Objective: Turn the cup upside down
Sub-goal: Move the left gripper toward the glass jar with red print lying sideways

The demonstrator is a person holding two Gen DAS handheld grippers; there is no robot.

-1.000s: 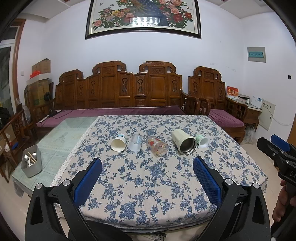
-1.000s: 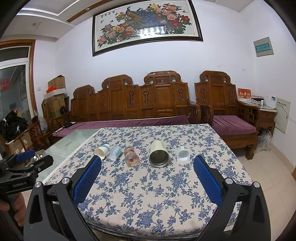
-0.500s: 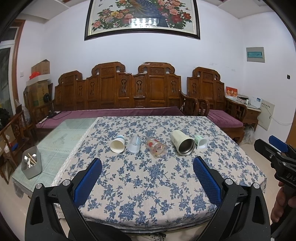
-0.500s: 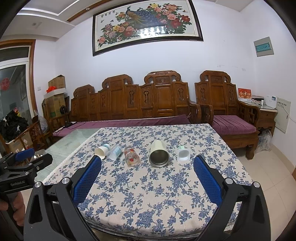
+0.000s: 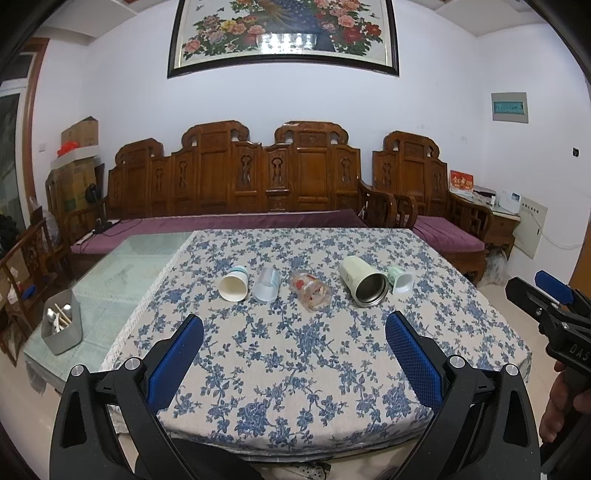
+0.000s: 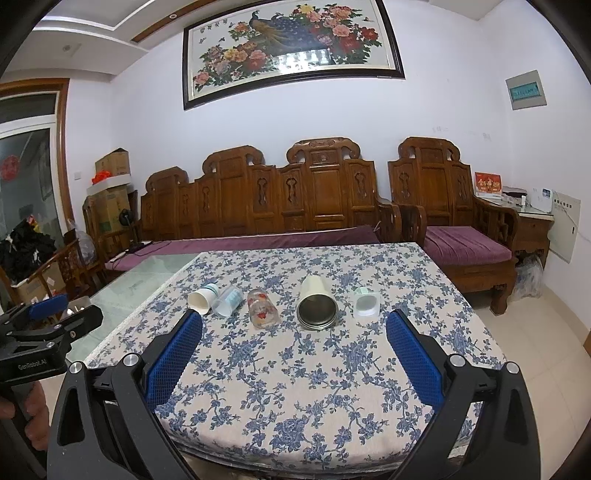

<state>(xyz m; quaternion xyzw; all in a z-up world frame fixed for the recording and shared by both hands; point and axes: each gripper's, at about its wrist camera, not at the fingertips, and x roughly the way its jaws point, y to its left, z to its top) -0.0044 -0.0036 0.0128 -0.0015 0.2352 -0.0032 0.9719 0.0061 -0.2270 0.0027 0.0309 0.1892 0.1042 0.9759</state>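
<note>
Cups (image 5: 233, 287), 5, lie sideways on the desk (image 5: 310, 354); our left tool (image 5: 294, 330) and right tool (image 6: 294, 326), wide open and empty, barely crept nearer.

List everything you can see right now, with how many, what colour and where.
paper cup: 1, white, on its side, left end of the row
plastic cup: 1, clear, on its side, beside the paper cup
glass: 1, clear with red print, on its side, mid-row
steel tumbler: 1, cream outside, on its side
small cup: 1, pale green and white, right end
tablecloth: 1, blue floral, over the table
grey bin: 1, left glass tabletop
wooden bench: 1, brown, back wall
painting: 1, floral, above
left claw: open
right claw: open
</note>
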